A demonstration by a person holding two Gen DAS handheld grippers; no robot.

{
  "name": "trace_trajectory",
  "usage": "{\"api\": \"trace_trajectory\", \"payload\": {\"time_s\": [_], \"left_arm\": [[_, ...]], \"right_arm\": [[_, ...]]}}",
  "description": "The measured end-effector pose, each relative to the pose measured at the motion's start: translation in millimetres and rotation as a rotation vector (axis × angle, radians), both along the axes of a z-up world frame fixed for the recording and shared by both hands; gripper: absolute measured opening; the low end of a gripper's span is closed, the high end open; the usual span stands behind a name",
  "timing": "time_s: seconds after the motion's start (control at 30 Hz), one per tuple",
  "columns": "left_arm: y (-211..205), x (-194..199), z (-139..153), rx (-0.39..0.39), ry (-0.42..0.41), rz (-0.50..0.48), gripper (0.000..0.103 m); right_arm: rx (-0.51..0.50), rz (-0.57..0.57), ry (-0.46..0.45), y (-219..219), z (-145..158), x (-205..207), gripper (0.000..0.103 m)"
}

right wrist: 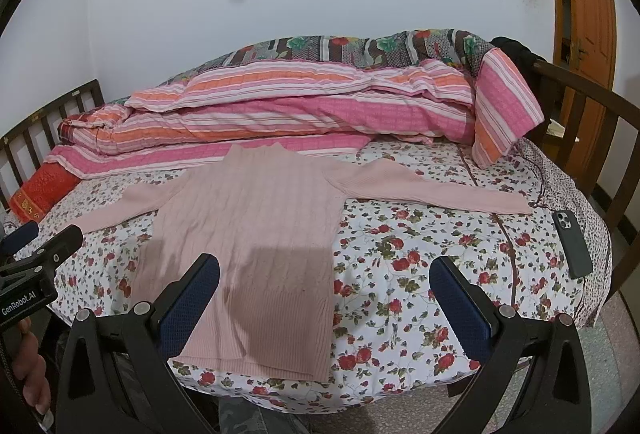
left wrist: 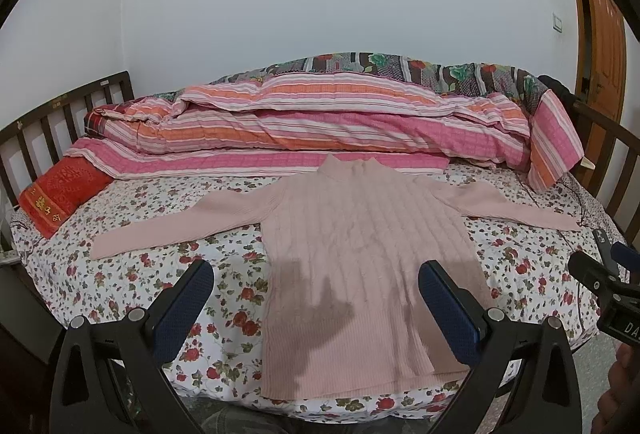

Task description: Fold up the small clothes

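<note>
A pink sweater (left wrist: 360, 234) is lying flat on the bed (left wrist: 224, 266), sleeves spread, collar toward the quilt (left wrist: 320, 125). Both the left gripper (left wrist: 316, 298) and the right gripper (right wrist: 324, 294) are hovering near its hem, fingers released and grasping nothing. A phone (right wrist: 572, 244) is lying at the bed's right.

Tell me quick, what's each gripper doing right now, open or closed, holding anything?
Left gripper: open, holding nothing, above the pink sweater.
Right gripper: open, holding nothing, near the sweater's hem.
</note>
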State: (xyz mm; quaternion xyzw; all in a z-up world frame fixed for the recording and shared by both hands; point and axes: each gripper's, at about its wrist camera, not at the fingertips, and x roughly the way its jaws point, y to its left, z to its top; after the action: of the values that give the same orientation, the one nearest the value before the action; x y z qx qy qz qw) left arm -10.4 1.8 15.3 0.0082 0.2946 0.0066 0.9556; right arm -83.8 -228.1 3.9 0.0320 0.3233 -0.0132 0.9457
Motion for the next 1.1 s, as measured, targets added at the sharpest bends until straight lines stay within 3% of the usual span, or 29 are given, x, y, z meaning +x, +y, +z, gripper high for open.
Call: {"api": "trace_trajectory", "payload": {"time_s": [0.9,1.1], "left_arm": [[-4.4,-0.9,1.5,-0.004,-0.008,0.001,0.103],[-3.2,6.6,-3.1,-0.034,-0.020,-0.001,0.103]], "right_arm": [[0.006,0.008,-0.009,4.2,1.7,-4.5,0.103],[-0.002,0.009,-0.010,7.1,-0.7,-1.3,0.103]]}}
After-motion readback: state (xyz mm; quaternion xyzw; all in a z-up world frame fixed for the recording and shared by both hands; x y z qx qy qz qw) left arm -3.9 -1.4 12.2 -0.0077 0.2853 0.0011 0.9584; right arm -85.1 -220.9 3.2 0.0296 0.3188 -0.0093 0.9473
